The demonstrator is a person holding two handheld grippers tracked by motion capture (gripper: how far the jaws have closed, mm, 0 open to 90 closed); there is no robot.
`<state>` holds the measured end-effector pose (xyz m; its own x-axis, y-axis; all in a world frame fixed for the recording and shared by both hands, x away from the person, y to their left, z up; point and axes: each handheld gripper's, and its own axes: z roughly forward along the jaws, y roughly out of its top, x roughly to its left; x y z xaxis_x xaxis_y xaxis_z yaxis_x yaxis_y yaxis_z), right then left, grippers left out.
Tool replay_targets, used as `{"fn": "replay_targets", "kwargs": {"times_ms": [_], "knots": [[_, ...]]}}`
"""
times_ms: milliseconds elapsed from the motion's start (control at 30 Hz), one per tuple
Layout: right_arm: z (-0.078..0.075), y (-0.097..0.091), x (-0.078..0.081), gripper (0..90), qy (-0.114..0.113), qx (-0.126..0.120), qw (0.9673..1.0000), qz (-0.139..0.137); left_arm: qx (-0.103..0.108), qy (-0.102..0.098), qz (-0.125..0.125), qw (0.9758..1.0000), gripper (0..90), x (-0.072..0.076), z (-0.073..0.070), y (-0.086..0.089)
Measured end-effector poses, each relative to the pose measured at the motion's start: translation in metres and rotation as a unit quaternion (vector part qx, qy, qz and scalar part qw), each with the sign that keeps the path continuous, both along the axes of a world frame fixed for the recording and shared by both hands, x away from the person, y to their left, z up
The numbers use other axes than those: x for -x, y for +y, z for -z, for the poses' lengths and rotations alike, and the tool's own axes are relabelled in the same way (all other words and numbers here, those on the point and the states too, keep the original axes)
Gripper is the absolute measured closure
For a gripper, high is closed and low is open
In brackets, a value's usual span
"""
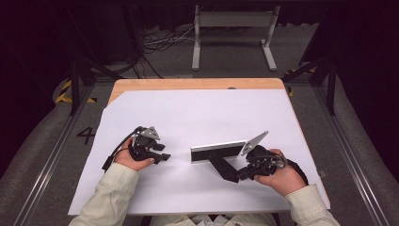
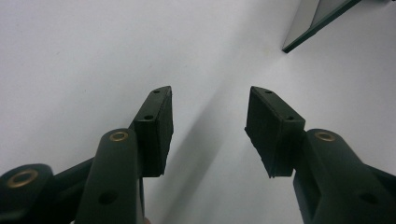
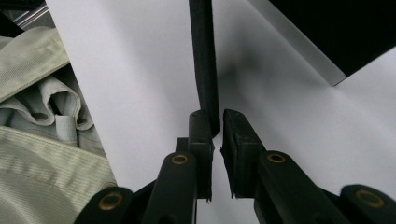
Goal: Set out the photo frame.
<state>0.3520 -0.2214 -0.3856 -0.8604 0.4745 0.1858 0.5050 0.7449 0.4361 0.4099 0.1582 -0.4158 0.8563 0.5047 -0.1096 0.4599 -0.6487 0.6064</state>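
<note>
Grip needs squaring: right gripper, jaws slack around the handle, should close evenly; left gripper, left of the handle, gapes empty.

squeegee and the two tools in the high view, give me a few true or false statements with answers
1. The left tool has its jaws open with nothing between them. True.
2. The squeegee lies on bare wood. False: it lies on the white sheet that covers most of the table.
3. The end of the squeegee's handle is at the jaws of the right tool. True.
4. The left tool touches the squeegee's head. False: it sits apart from it, over the sheet.
</note>
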Motion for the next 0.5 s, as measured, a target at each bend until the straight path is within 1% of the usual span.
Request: {"fn": "replay_targets", "kwargs": {"times_ms": [33, 133, 200, 367, 500], "knots": [[-0.002, -0.002, 0.000, 80.5, -0.004, -0.003, 1.0000, 0.004, -0.001, -0.001, 0.001, 1.0000, 51.8, 0.000, 0.000, 0.000], [-0.006, -0.005, 0.000, 79.9, -0.003, -0.010, 0.9999, 0.006, 0.000, -0.002, -0.001, 1.0000, 51.9, 0.001, 0.000, -0.001], [-0.007, -0.007, 0.001, 79.9, -0.012, -0.008, 0.9998, 0.010, 0.001, -0.002, 0.000, 1.0000, 51.9, 0.001, 0.000, -0.002], [-0.010, -0.011, 0.002, 79.5, -0.014, -0.011, 0.9998, 0.012, -0.001, -0.003, 0.001, 1.0000, 51.9, 0.001, 0.000, -0.003], [-0.015, -0.016, 0.003, 78.5, -0.024, -0.016, 0.9993, 0.022, -0.001, -0.005, 0.004, 1.0000, 52.0, 0.000, 0.001, -0.005]]}}
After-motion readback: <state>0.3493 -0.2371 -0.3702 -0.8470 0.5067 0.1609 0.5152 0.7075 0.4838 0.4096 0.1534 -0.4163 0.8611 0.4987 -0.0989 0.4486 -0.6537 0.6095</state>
